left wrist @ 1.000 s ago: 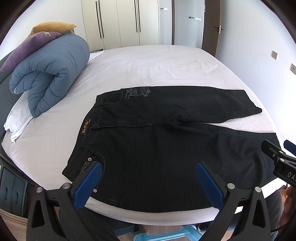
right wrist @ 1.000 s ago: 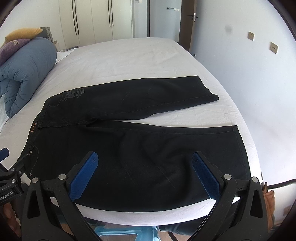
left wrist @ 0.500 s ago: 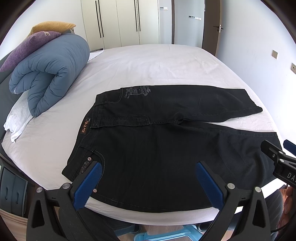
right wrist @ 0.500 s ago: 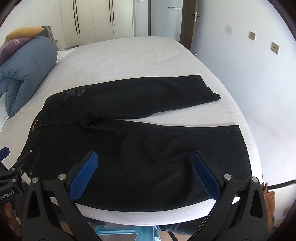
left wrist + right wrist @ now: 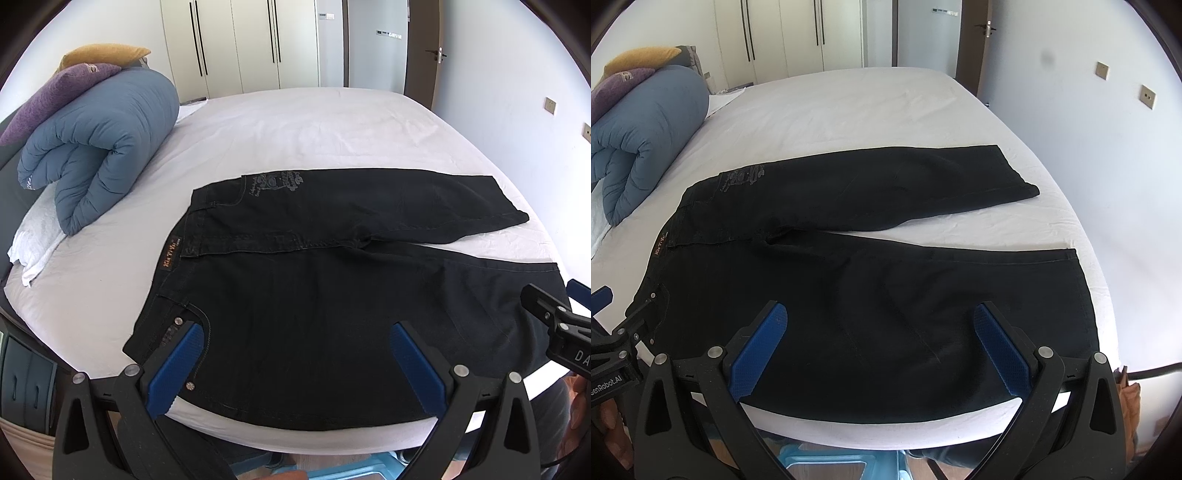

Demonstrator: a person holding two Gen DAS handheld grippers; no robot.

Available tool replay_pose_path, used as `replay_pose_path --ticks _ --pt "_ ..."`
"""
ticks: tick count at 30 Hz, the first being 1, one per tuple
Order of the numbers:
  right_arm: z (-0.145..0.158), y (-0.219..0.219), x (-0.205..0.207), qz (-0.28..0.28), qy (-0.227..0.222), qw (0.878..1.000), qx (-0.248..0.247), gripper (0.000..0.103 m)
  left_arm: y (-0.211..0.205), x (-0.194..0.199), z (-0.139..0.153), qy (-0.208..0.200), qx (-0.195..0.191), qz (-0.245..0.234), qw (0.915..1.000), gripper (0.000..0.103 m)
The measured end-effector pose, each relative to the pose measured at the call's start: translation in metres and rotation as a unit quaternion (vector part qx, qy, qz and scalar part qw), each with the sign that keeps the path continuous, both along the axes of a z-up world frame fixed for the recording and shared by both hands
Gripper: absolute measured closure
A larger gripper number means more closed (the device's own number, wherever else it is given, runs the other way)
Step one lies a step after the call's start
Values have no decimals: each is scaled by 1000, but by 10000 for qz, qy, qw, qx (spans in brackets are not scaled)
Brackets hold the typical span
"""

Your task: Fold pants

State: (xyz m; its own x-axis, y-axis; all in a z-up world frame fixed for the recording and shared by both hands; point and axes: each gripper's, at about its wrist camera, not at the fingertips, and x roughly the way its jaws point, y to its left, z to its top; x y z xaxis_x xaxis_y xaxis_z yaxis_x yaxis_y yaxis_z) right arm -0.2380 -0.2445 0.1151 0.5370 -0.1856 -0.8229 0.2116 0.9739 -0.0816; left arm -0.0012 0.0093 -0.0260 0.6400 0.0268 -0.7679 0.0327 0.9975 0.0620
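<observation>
My black pants (image 5: 332, 295) lie spread flat along the bed's (image 5: 314, 122) near edge, waistband toward the folded blue duvet (image 5: 99, 147), exactly where they lay a second ago. My left gripper (image 5: 299, 350) and right gripper (image 5: 879, 339) still hover with jaws wide, seemingly barely shifted, gripping nothing.
</observation>
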Motion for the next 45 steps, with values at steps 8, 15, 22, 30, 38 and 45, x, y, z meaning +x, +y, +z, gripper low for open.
replay_pose_path --ticks 8,15,22,30,38,45 --pt "-4 -5 35 741 -33 9958 533 0 14 49 -9 45 63 -537 9985 0" --pt "5 -16 111 2168 -307 9729 741 0 48 147 -23 395 -132 -1053 9936 0" --pt "-3 -36 204 2791 -234 9565 815 0 84 273 -33 598 353 -1277 9894 0" --pt "-47 -48 272 3410 179 9346 998 14 96 389 -83 1412 1101 -2181 9594 19" --pt "-83 -45 307 3855 491 9141 1157 25 100 424 -125 2301 916 -2782 9280 26" --pt "-87 -29 333 4213 587 8987 1066 38 97 425 -136 2627 453 -2750 9238 71"
